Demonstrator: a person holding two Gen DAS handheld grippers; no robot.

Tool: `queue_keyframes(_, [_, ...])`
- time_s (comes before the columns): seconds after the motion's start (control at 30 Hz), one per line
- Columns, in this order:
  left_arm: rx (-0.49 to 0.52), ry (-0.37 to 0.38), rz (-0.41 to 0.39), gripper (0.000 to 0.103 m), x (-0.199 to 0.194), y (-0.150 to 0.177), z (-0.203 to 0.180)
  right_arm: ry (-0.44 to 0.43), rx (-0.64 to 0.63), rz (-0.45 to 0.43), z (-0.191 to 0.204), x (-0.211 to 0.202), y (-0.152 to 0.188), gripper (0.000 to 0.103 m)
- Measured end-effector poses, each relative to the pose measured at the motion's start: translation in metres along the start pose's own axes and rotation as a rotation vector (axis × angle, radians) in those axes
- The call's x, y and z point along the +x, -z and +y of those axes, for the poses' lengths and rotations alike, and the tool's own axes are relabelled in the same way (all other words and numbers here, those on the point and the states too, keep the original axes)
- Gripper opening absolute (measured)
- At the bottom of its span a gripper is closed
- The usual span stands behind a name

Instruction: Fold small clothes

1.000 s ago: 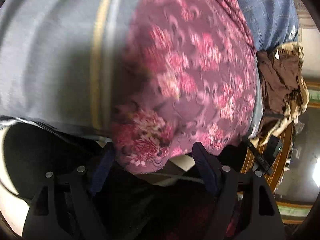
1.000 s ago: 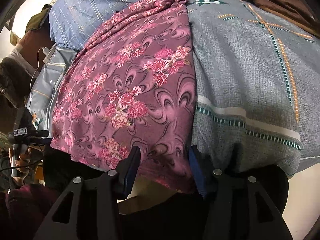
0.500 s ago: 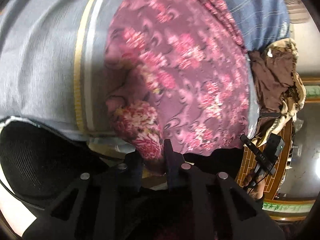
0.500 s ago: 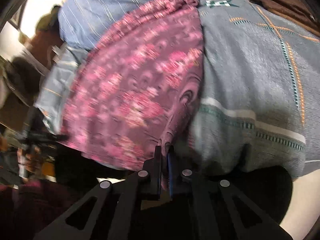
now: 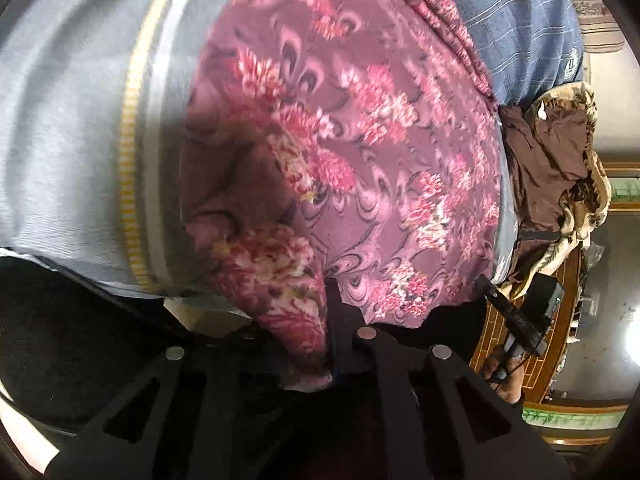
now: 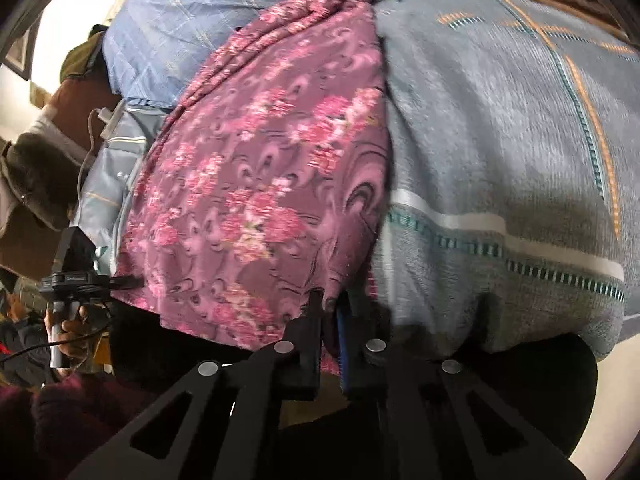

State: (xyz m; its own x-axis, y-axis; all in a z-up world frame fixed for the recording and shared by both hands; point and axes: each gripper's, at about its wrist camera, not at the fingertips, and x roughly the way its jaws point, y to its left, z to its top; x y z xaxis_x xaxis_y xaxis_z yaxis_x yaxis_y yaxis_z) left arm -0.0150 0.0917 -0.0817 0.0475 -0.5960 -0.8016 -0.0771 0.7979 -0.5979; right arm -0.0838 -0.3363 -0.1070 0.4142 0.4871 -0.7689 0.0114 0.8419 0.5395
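Note:
A maroon garment with pink flowers (image 5: 360,152) lies spread on a grey bedspread (image 5: 72,120). My left gripper (image 5: 316,300) is shut on its near left corner, and the cloth bunches over the fingers and lifts. In the right wrist view the same garment (image 6: 260,184) lies left of centre. My right gripper (image 6: 330,304) is shut on its near right corner at the bed's edge. The garment's far end is gathered in pleats against a blue checked pillow (image 6: 248,12).
The grey bedspread (image 6: 500,140) has striped bands. A brown cloth heap (image 5: 548,184) lies past the garment's right side. A person's hand holds a black camera rig (image 6: 68,280) beside the bed. A white cable (image 6: 96,128) lies at the left.
Both grippers went from open around the garment's near corners to shut on them. The corners now rise and the cloth near the fingers wrinkles.

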Motion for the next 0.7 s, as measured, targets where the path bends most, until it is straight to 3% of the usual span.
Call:
queue_keyframes(0.13, [0.020,0.052,-0.074,0.010,-0.027,0.001,-0.012,-0.159,0.062,-0.068,0.009,-0.021,-0.013,0.005])
queue_keyframes(0.3, [0.045,0.126,-0.170,0.010,-0.053,-0.021,-0.030,-0.313,0.115,-0.143,0.015,-0.030,-0.041,0.005])
queue_keyframes(0.7, [0.047,0.125,-0.298,0.010,-0.066,-0.119,-0.057,-0.446,0.152,-0.300,0.013,-0.019,-0.143,0.005])
